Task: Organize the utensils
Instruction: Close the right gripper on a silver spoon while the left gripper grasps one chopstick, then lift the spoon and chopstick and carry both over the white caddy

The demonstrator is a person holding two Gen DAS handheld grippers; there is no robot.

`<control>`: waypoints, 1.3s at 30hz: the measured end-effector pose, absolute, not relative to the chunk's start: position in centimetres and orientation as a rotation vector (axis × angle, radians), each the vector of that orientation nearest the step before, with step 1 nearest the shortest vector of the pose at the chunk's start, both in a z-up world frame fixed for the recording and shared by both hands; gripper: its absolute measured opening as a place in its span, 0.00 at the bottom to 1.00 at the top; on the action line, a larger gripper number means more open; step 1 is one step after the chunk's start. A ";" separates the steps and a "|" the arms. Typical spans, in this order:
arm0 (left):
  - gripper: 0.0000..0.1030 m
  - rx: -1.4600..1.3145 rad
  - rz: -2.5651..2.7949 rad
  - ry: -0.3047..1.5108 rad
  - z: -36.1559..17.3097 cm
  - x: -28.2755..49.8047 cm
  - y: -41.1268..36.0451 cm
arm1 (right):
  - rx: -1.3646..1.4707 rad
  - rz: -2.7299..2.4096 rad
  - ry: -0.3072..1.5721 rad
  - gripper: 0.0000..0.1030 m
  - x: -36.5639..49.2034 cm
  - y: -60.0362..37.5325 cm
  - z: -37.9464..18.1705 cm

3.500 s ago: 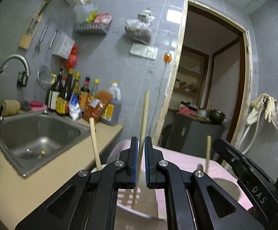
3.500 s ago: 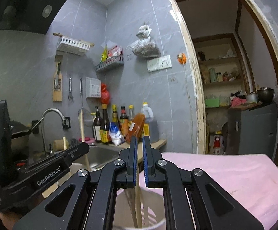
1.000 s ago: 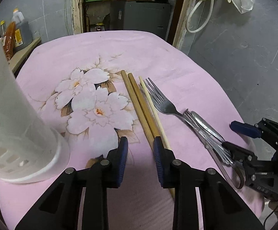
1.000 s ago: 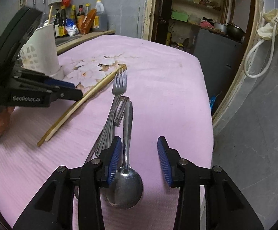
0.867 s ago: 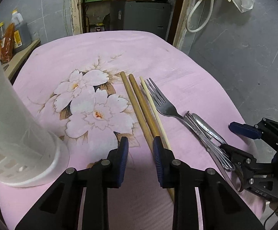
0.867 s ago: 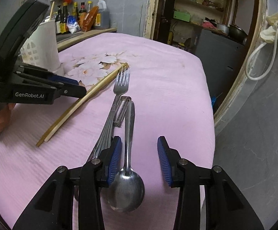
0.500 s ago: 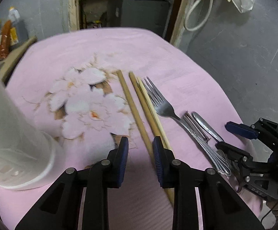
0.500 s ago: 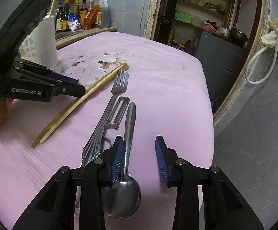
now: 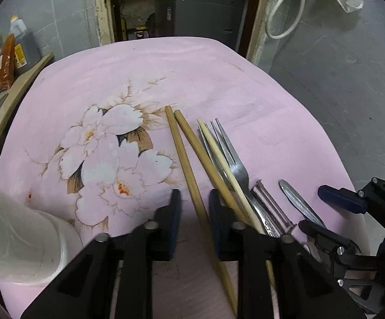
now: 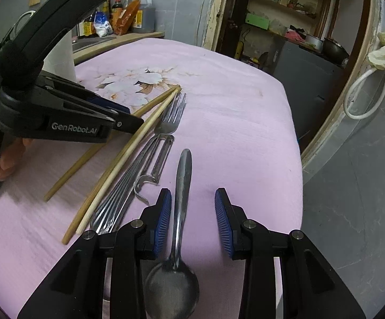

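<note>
Wooden chopsticks [image 9: 184, 154], a fork [image 9: 232, 159], a peeler [image 9: 270, 207] and a metal spoon [image 10: 180, 194] lie side by side on the pink flowered cloth [image 9: 219, 74]. My left gripper [image 9: 192, 212] is open low over the cloth, with the leftmost chopstick running between its jaws. My right gripper [image 10: 192, 212] is open with the spoon handle between its jaws, close to the left pad. The white utensil holder [image 9: 14, 236] stands at the left. The left gripper also shows in the right wrist view [image 10: 123, 118].
A counter with sauce bottles [image 10: 128, 16] runs along the far left. An open doorway with a grey cabinet [image 9: 200, 13] lies beyond the table. The cloth's right edge [image 10: 296, 159] drops off to a grey floor.
Both grippers have come down from the holder to the cloth and opened. In the last second the left one closed in on the chopsticks and the right one settled over the spoon handle.
</note>
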State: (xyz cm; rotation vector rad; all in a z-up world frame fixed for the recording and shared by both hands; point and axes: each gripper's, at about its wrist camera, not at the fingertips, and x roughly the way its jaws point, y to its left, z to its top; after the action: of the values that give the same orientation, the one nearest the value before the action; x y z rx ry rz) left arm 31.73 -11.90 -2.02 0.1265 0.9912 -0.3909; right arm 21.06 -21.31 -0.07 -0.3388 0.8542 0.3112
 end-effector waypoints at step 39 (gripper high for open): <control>0.04 -0.010 -0.497 0.940 0.5 25.7 -7.4 | -0.258 0.343 0.815 0.07 19.5 -22.0 1.1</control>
State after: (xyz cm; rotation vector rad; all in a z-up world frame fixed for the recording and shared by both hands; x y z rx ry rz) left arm 25.73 -7.36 0.45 -0.0104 0.9398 -0.4966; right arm 19.53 -21.98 1.11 -0.2578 0.8146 0.3434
